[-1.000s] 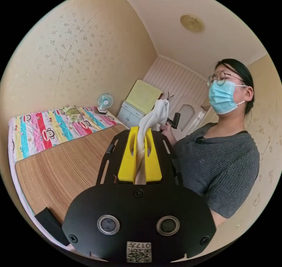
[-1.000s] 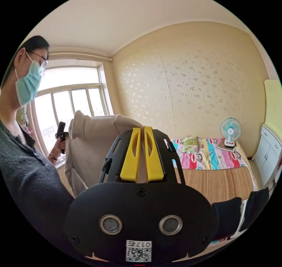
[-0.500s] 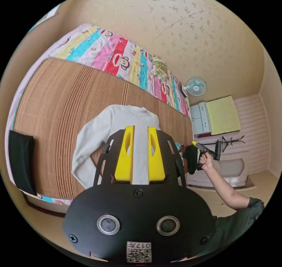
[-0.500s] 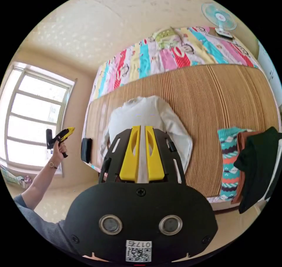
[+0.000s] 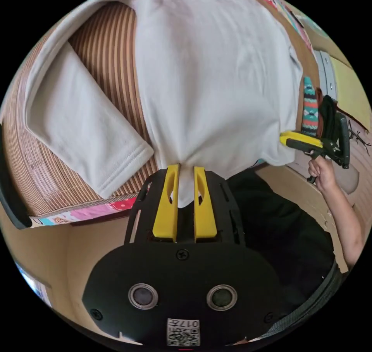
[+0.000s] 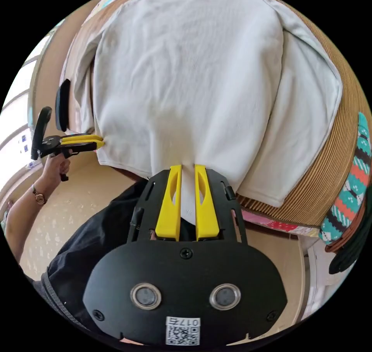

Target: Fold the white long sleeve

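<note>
Lying spread across the brown ribbed bamboo mat (image 5: 104, 61) that covers the bed is the white long-sleeved knit top (image 5: 209, 65), its body flat and wide, its hem hanging off the mat's near edge toward me. One long sleeve (image 5: 81, 123) lies on the mat beside the body, its cuff close to that same edge; in the right gripper view the other sleeve (image 6: 306, 123) lies along the opposite side of the body, also on the mat.

Beyond the mat's far side from the window sits a stack of folded clothes (image 6: 345, 208), a teal patterned knit with brown and dark pieces against it. At the mat's opposite end a black flat object (image 6: 62, 104) rests at the edge.

My left gripper (image 5: 185, 181) has its yellow jaws closed on one corner of the hem, with white cloth bunched between them. My right gripper (image 6: 186, 189) pinches the other hem corner in the same way, fabric pressed between both yellow jaws. Each view also catches the other tool at the hem's far corner, held in a hand (image 5: 321, 171).
</note>
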